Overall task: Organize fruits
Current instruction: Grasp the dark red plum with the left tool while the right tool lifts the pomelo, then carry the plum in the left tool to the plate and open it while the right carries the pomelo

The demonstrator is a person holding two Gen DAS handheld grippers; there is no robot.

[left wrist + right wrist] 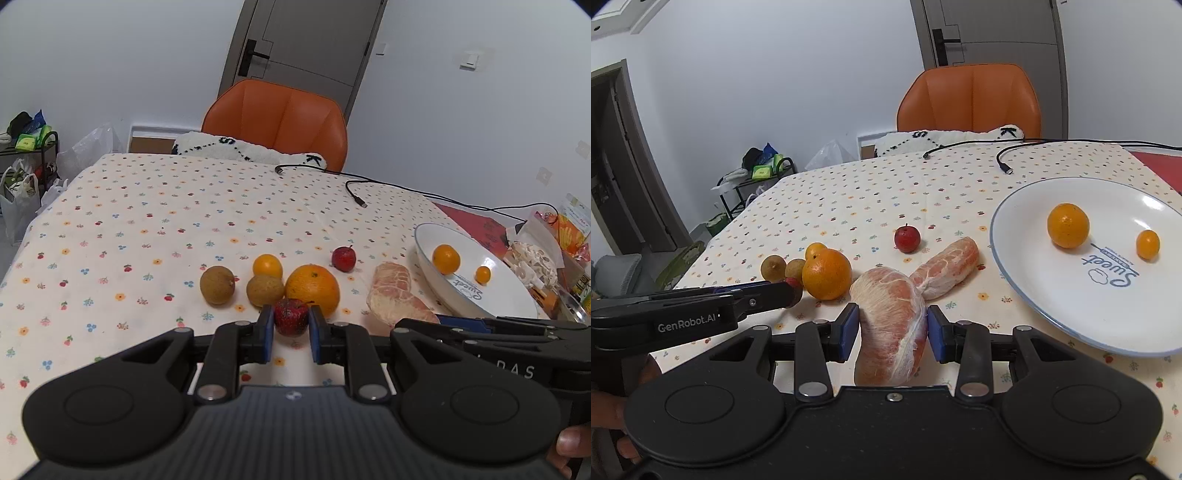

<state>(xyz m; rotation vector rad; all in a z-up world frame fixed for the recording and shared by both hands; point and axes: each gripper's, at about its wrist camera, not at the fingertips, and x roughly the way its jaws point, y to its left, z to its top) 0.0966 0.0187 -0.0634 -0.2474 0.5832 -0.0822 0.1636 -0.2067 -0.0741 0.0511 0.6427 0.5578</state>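
The left hand-held gripper brackets a small wrinkled red fruit on the flowered surface, pads at its sides, seemingly closing to grasp it; full contact cannot be confirmed. Behind sit a large orange and two brown fruits.

In the right wrist view, the right hand-held gripper straddles a peeled pomelo segment, pads just beside it, apparently not yet clamped. The white plate, near right, already holds two small oranges. Judged next: squeeze gently, lift, carry to the plate; the pale membrane looks soft.
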